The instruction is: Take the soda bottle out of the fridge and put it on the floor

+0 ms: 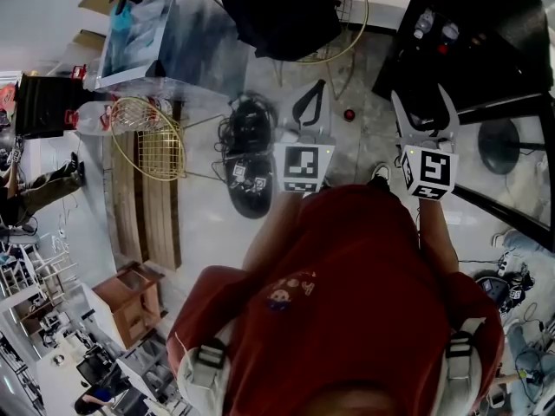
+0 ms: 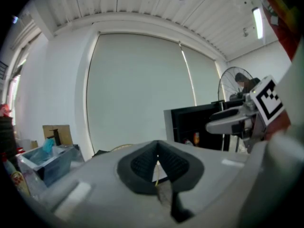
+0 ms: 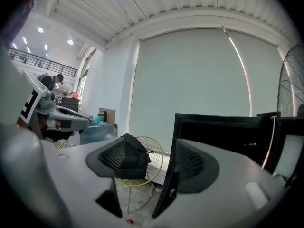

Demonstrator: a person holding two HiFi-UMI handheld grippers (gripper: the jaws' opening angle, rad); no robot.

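Red shirt (image 1: 347,302) is filling the foreground. Beyond it, soda bottle (image 1: 423,22) is sitting inside the black fridge (image 1: 499,33). Right gripper (image 1: 423,102) is gaping empty near it, while left gripper (image 1: 309,104) is hanging clenched on nothing above the floor (image 1: 208,224).

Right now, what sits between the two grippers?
In the head view, a small red thing lies on the floor, in the gap between the left gripper and the right gripper. Nothing else sits there.
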